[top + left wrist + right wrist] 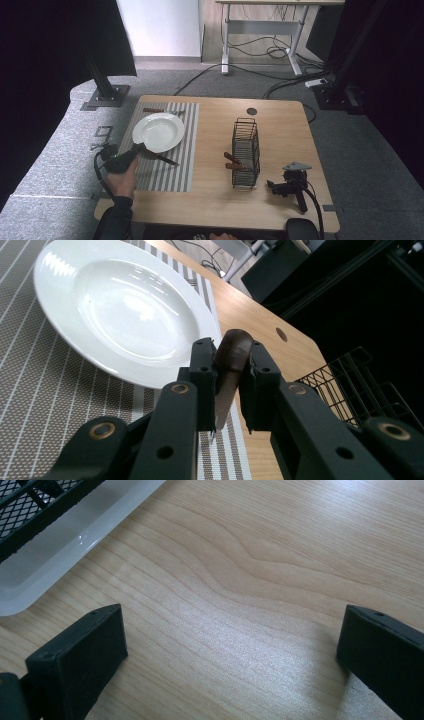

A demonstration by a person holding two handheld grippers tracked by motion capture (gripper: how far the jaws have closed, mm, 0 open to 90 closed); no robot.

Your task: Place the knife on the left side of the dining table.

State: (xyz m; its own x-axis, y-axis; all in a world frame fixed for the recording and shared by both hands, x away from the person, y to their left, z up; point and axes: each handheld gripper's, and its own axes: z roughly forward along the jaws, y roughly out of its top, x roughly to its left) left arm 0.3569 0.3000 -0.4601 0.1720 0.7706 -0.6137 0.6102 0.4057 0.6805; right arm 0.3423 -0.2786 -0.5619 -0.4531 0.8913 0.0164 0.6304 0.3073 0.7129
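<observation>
My left gripper (140,147) sits at the near edge of the white plate (158,131), held by a hand over the striped placemat (170,175). It is shut on a brown-handled knife (162,158), which slants across the mat just below the plate. In the left gripper view the knife (227,385) is pinched between the jaws of the left gripper (231,352), its rounded handle end uppermost, with the plate (125,305) right behind. My right gripper (272,187) rests on the table beside the wire rack (246,150). The right gripper (232,650) is open over bare wood.
The black wire rack holds brown-handled utensils (232,161), and its white base tray (75,545) shows at the upper left of the right gripper view. Another brown-handled utensil (152,110) lies at the far edge of the placemat. A round hole (251,111) marks the tabletop farther back.
</observation>
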